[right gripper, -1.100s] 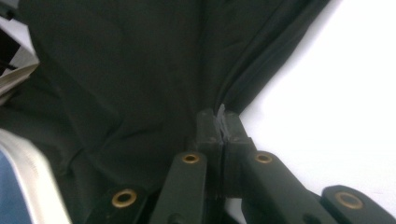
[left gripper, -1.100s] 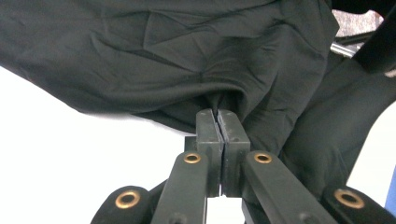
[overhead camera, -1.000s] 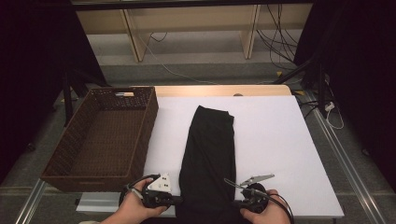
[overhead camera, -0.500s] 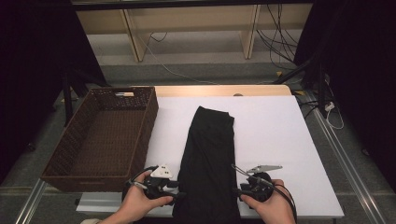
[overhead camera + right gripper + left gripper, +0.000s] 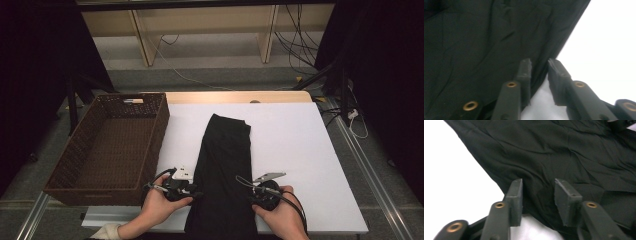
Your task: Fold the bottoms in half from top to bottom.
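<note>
The black garment (image 5: pixel 222 175) lay lengthwise down the middle of the white table (image 5: pixel 300 150), and the left gripper (image 5: pixel 192 192) and right gripper (image 5: pixel 249 192), jaws just closing yet still parted, straddled its opposite near edges without pinching.

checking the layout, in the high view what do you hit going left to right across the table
wicker basket → left gripper → black garment → right gripper → bare white table top
</note>
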Tool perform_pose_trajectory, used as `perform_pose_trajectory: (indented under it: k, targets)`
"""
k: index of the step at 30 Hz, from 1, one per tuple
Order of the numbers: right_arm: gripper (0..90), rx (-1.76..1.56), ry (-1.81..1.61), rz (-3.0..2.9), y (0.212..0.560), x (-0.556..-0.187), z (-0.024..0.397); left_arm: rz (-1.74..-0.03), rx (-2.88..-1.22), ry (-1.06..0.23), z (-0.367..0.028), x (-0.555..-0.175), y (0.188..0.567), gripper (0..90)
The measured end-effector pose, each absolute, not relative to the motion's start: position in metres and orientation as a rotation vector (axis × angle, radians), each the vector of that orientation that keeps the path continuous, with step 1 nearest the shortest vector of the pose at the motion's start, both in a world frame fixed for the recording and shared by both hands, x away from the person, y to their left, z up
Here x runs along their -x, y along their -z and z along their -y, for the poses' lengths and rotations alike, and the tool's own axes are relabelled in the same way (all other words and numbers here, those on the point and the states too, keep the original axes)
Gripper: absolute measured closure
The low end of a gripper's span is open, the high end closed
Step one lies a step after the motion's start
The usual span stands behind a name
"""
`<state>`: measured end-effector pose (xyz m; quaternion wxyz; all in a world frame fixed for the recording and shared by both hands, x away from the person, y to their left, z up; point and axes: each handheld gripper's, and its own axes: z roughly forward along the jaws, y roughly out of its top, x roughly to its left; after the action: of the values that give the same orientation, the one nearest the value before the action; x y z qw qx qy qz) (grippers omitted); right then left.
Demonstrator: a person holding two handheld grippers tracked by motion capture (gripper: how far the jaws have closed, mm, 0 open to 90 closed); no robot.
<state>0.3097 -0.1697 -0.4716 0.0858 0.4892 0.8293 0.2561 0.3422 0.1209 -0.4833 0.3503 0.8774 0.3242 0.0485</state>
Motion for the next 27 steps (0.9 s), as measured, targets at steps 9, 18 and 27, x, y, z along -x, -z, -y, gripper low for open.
perform_pose_trajectory:
  k: [9,18,27]
  targets:
    - [89.3,-1.449,-0.766,-2.489,0.472,-0.311,0.170,-0.810,-2.284,-0.139,-0.118,-0.338,0.484,81.9]
    - [90.0,-1.491,-0.812,-2.531,0.468,-0.308,0.177,-0.795,-2.282,-0.100,-0.125,-0.329,0.476,89.0]
    - [90.0,-1.470,-0.801,-2.592,0.464,-0.294,0.177,-0.745,-2.306,-0.059,-0.129,-0.309,0.473,88.9]
